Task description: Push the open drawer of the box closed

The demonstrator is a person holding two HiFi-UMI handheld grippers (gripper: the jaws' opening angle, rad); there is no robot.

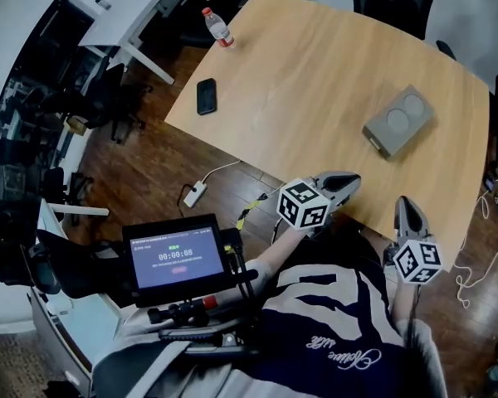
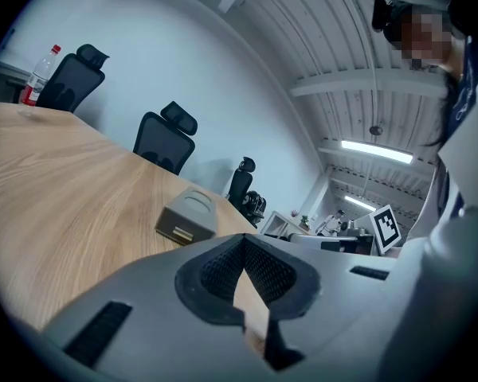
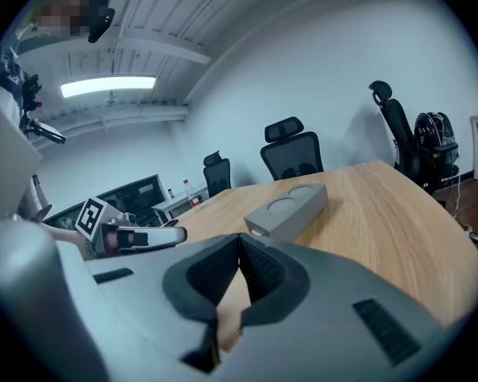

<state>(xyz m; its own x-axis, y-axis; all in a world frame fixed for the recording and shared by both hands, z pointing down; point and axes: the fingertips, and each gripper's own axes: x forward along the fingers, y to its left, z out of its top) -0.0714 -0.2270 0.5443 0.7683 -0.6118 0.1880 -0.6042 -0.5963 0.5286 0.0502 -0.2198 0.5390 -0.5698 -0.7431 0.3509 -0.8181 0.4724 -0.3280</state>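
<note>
Grey and likely light, the box [image 1: 398, 121] by the tabletop's [image 1: 315, 65] right edge is best pushed at its drawer [image 2: 180, 231] front; left gripper [image 1: 345, 181] and right gripper [image 1: 407, 208] are closed, empty.

Screen [image 1: 177, 259]: timer digits, roughly 00:00:08; the green tag above them and the print line along the top are too small to read. Shirt [image 1: 349, 359]: white script lettering, upside-down, not legible. Bottle [image 1: 219, 26]: red label, print unreadable. Left cube [image 1: 304, 205] and right cube [image 1: 417, 260]: black-white square code markers.
</note>
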